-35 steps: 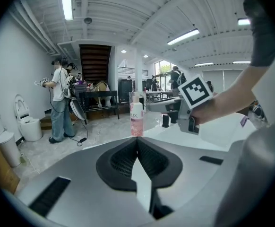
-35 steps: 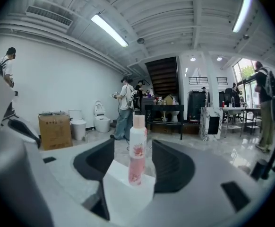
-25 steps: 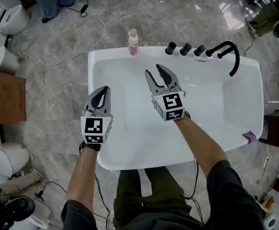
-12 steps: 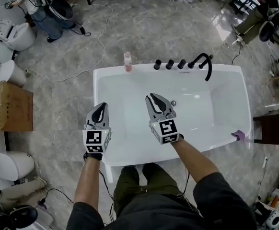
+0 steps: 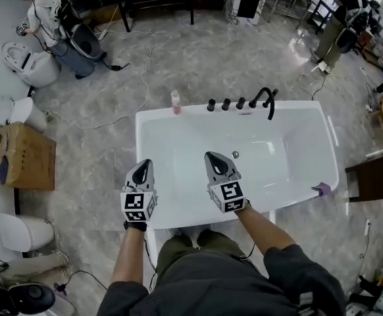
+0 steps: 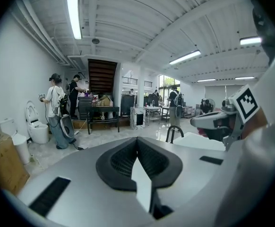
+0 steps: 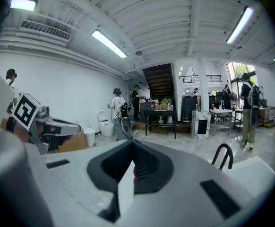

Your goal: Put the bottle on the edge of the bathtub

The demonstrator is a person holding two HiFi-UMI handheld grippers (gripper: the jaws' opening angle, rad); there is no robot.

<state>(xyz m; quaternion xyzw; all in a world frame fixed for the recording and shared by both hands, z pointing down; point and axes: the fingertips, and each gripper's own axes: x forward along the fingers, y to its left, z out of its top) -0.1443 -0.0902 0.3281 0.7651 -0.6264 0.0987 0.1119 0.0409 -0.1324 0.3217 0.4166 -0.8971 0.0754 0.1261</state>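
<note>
**Bottle (image 5: 176, 102) on far edge of tub (image 5: 330, 143); both claws clenched, empty**

Bottle upright on the tub's far edge, close to the far left corner. Just to its right along the same edge, a row of black knobs (image 5: 226, 104), then the black faucet (image 5: 266, 99) arching over the basin.

Left gripper (image 5: 140, 170) above the left edge, near the near left corner. Jaws pressed together tip to tip, with nothing between them.

Right gripper (image 5: 216, 162) over the basin by the near edge. Jaws likewise clamped shut on nothing.

Both pointing toward the far edge, well apart from the bottle.

Drain (image 5: 235, 155) in the basin floor, just beyond the right gripper. Small purple item (image 5: 322, 189) on the rim at the near right corner.
</note>
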